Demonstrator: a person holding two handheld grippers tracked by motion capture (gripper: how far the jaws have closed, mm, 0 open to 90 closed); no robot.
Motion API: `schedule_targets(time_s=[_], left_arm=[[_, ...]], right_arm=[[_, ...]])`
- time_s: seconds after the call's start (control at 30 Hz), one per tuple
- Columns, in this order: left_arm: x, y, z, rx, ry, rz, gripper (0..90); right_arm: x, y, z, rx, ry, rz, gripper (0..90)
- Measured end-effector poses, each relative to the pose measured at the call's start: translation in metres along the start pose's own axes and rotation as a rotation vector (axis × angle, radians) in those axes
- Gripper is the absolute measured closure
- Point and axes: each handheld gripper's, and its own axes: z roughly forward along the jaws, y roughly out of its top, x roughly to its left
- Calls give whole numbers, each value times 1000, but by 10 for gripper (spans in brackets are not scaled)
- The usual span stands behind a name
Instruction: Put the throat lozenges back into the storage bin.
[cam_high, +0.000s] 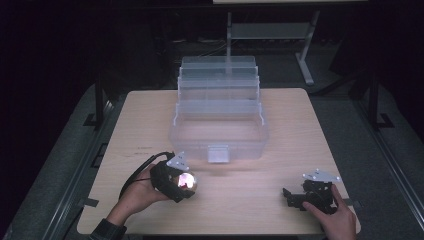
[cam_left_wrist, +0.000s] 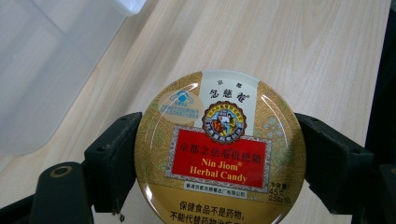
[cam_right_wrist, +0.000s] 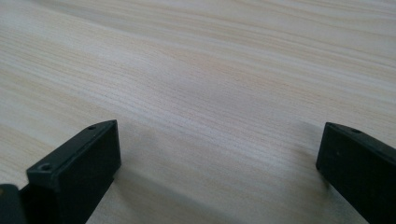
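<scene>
Two jaws of left gripper (cam_left_wrist: 219, 158) clamp candy tin (cam_left_wrist: 219, 149); right gripper (cam_right_wrist: 217, 154) spread wide.

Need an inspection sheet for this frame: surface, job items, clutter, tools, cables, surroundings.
Surface: light wood table, bare around the items.
Job's things: round Nin Jiom Herbal Candy tin, gold with a red label, held off the near-left part of the table; clear plastic tiered box at table centre, lid open, main tub looks empty.
Clutter: nothing seen.
Grippers: left tool shut on the tin, a jaw at each side of its rim; right tool open, jaws wide apart with bare wood between them, low over the near-right of the table.
Cables: black cable loops from the left tool over the table.
Surroundings: dark room, grey floor, metal stand behind the table.
</scene>
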Motion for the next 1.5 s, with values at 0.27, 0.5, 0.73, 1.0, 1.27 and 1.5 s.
schedule_targets(time_s=[0.27, 0.5, 0.73, 1.0, 1.27, 1.5], left_arm=[[4, 4, -4, -5, -2, -8, 198], [9, 7, -9, -12, 0, -16, 198], [14, 11, -13, -7, -1, -11, 198], [17, 16, -17, -9, -1, -11, 198], [21, 21, -23, -13, 0, -12, 198], [25, 26, -28, -18, 2, -17, 198]], right_arm=[[0, 0, 0, 0, 0, 0, 0], [0, 0, 0, 0, 0, 0, 0], [0, 0, 0, 0, 0, 0, 0], [0, 0, 0, 0, 0, 0, 0], [0, 0, 0, 0, 0, 0, 0], [0, 0, 0, 0, 2, 1, 0]])
